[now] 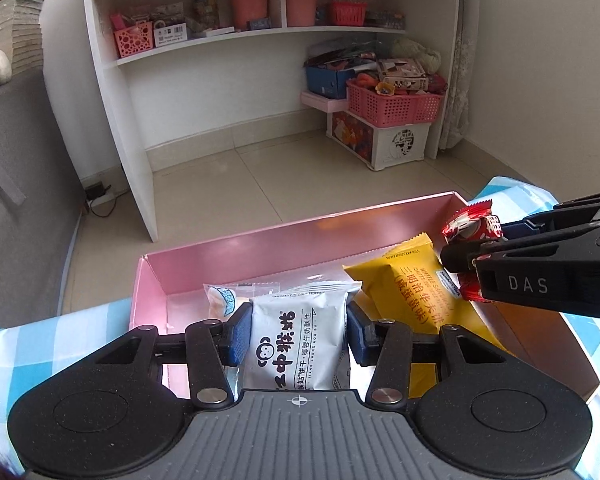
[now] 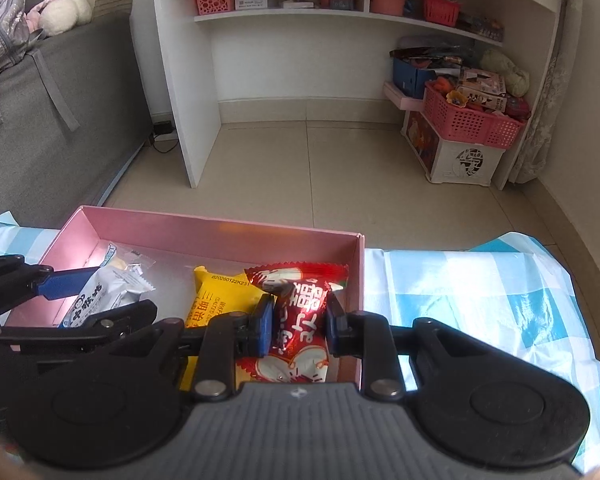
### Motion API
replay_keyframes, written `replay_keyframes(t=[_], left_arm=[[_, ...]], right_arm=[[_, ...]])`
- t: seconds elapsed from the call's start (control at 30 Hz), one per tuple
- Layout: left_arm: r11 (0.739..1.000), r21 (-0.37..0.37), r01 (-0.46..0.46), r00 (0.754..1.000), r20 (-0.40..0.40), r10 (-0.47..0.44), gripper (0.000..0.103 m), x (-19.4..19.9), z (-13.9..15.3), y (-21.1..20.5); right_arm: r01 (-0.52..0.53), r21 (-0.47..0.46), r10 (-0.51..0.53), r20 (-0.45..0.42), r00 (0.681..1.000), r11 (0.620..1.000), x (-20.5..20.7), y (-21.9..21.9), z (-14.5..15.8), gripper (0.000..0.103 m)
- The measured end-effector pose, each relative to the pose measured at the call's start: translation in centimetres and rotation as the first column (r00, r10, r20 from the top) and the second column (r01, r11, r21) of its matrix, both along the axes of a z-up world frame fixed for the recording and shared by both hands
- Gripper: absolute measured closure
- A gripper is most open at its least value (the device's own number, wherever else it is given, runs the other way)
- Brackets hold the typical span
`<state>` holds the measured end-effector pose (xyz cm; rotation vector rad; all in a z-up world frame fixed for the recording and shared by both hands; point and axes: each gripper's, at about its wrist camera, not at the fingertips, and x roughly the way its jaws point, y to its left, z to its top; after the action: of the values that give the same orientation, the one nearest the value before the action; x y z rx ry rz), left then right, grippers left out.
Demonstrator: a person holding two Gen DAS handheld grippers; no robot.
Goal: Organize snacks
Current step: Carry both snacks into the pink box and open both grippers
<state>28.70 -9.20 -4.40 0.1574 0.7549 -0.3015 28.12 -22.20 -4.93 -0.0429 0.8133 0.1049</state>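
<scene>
A pink open box (image 1: 260, 248) (image 2: 220, 236) sits on a blue-and-white checked cloth. My left gripper (image 1: 298, 334) is shut on a white snack pack (image 1: 298, 344) with black print, held over the box's left half; the same pack (image 2: 100, 300) shows at the left of the right wrist view. My right gripper (image 2: 298, 320) is shut on a red snack pack (image 2: 300, 312), held above the box's right end; in the left wrist view the red pack (image 1: 470, 226) sticks out of those black fingers. A yellow snack pack (image 1: 408, 280) (image 2: 214, 296) lies in the box between them.
A clear-wrapped snack (image 1: 224, 300) lies in the box behind the white pack. The checked cloth (image 2: 480, 300) spreads to the right of the box. Beyond are tiled floor, a white shelf desk (image 1: 112, 120), pink baskets with clutter (image 1: 392, 104) and a grey sofa (image 2: 40, 120).
</scene>
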Motion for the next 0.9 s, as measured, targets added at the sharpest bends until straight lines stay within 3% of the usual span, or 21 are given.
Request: replay_keyframes(t=[0.2, 0.4, 0.53, 0.9], left_arm=[[1.0, 0.01, 0.001, 1.0, 0.001, -0.001, 0.053, -0.1, 0.2, -0.2], [1.0, 0.003, 0.012, 1.0, 0.005, -0.012, 0.034, -0.9, 1.0, -0.1], [1.0, 0.008, 0.02, 1.0, 0.0, -0.02, 0.031, -1.7, 1.7, 0.0], [1.0, 0.009, 0.03, 1.0, 0.009, -0.03, 0.018, -5.5, 4.3, 1.1]], right_arm=[[-0.009, -0.004, 0.009, 0.016, 1.0, 1.0, -0.5, 0.5, 0.4, 0.074], [-0.011, -0.002, 0.011, 0.041, 0.999, 1.0, -1.2, 0.6, 1.3, 0.05], [-0.006, 0.008, 0.006, 0.054, 0.999, 1.0, -1.7, 0.5, 2.2, 0.038], [-0.005, 0.005, 0.005, 0.071, 0.997, 1.0, -4.8, 0.9, 4.1, 0.025]])
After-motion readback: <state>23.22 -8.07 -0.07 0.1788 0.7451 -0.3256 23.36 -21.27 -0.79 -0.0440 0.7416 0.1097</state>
